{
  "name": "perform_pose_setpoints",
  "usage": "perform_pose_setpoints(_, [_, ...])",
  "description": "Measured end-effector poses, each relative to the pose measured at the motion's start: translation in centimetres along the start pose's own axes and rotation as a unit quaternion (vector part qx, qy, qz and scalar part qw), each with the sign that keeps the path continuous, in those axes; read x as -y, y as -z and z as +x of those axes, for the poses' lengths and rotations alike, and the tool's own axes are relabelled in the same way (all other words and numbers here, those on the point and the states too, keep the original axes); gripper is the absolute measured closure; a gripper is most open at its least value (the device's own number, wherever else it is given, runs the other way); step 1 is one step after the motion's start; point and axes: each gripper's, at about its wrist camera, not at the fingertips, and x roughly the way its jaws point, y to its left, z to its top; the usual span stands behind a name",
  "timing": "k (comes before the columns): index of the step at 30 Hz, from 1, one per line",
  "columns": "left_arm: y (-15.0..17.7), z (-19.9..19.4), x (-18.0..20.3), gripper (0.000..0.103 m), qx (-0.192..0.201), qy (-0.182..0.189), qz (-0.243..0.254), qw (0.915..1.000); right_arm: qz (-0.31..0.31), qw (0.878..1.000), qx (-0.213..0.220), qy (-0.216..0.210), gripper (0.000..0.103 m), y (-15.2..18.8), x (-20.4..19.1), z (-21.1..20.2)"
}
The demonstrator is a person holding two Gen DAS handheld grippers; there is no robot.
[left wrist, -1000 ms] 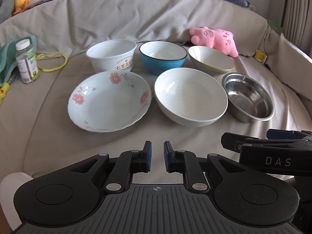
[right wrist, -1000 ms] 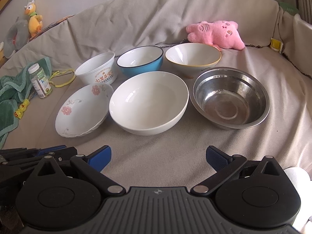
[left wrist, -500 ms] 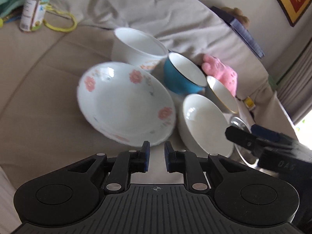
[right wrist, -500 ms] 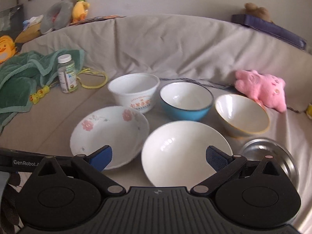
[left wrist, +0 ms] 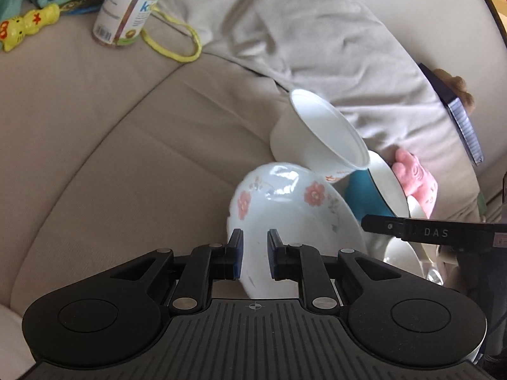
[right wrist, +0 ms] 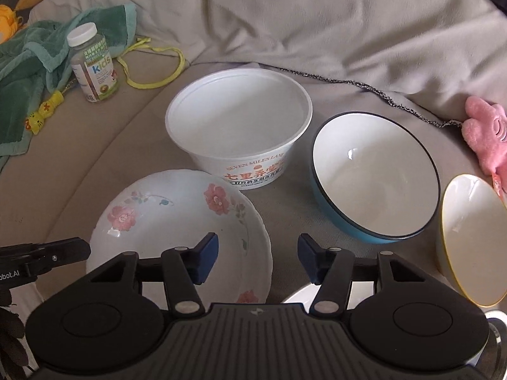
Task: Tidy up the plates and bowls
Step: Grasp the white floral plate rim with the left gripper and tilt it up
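**Fingers at floral plate rim**

Left gripper (left wrist: pixel 255 255) fingers stand narrowly parted, straddling the floral plate (right wrist: pixel 177 224) rim, not clamped. Right gripper (right wrist: pixel 258 261) fingers gape wide, empty, above that plate. Plate rests on the sofa cushion (right wrist: pixel 133 145) just beside the paper bowl (right wrist: pixel 237 126). Risk: shallow rim bite slips on glazed ceramic; soft cushion tilts plate.

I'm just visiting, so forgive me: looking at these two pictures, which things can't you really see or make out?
- Large white bowl: right wrist view, only a sliver shows behind that gripper's body.
- Steel bowl: same view, squeezed into the lower right corner.
- Yellow-rimmed bowl: cut by the right edge.
- Whether the left gripper touches the flowered plate: its rim sits between the fingers, contact unclear.
- Vitamin bottle: left wrist view, cap cut off at top.
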Motion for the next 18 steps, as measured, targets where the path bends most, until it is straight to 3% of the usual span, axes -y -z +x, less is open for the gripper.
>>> perform_pose_setpoints(5, [0.0,0.5,-0.9,0.085,-0.007,0.014,-0.02,0.9997,0.017,1.0,-0.024,0.005,0.047,-0.8,0.6,1.7])
perform_pose_setpoints(7, [0.2,-0.7,-0.1,0.085,0.003,0.006,0.021,0.9997,0.011,1.0,-0.021,0.006,0.047,-0.6,0.7,1.6])
perform_pose_setpoints(9, [1.0,-2.1,1.0,0.085,0.024,-0.022,0.084,0.9959,0.001,1.0,-0.02,0.006,0.047,-0.4,0.6,1.6])
perform_pose_setpoints(11, [1.5,-2.4,1.4,0.085,0.019,-0.054,0.109,0.9924,-0.009,1.0,-0.019,0.006,0.047,-0.3,0.5,1.6])
perform_pose_setpoints(14, [1.5,-1.6,0.7,0.085,0.002,-0.045,0.083,0.9956,-0.005,1.0,-0.022,-0.001,0.047,-0.4,0.6,1.9])
perform_pose_setpoints(18, [1.1,0.5,-0.7,0.085,-0.029,-0.008,0.013,0.9995,0.0,1.0,-0.026,-0.001,0.047,-0.7,0.6,2.7])
